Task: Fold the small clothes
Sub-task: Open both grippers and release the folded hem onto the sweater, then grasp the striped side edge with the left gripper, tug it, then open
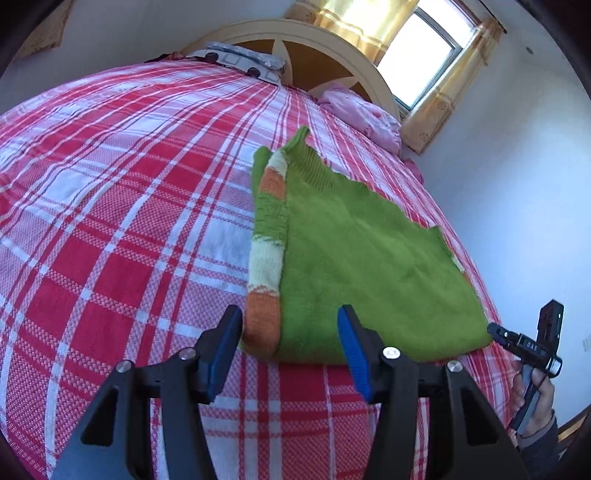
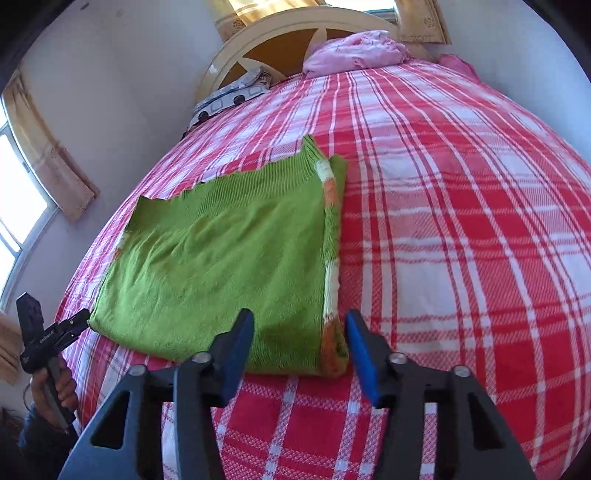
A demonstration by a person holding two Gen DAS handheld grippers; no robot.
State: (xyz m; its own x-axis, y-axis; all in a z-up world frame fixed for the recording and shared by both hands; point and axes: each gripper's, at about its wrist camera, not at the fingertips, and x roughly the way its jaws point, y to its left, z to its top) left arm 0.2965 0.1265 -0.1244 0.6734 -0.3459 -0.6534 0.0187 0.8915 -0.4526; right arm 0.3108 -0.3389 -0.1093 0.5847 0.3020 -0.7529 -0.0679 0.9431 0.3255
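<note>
Sweater (image 1: pixel 362 266), green knit and folded into a rough rectangle, lies flat on my bed's red-and-white plaid bedspread (image 1: pixel 122 206), close to the near edge. One striped sleeve (image 1: pixel 267 254), banded in orange, cream and green, is laid back along the fold's side, its orange cuff toward me. The ribbed hem or collar end points toward the headboard (image 1: pixel 332 59).

My left tool (image 1: pixel 290 345) hovers just short of the sweater's near edge, over the sleeve cuff and the adjoining green panel. Its blue-padded jaws stand apart with nothing pinched between them; the knit shows in the gap but the pads press on nothing.

My right tool (image 2: pixel 299 345) hangs over the same near edge from the other wrist's view, its jaws likewise parted and empty, one blue finger over the green body and the other beside the sleeve's orange end. No cloth is gripped.

Each wrist view catches the other tool at the frame's edge, held in my hand (image 1: pixel 535 395) by the sweater's far corner; my other hand (image 2: pixel 55 387) shows in the opposite view.

At the head of the bed sit a pink pillow (image 1: pixel 365 114) and a grey patterned one (image 1: pixel 247 61). A window (image 1: pixel 421 51) with yellow curtains (image 1: pixel 351 22) lets daylight in behind the curved cream headboard.
</note>
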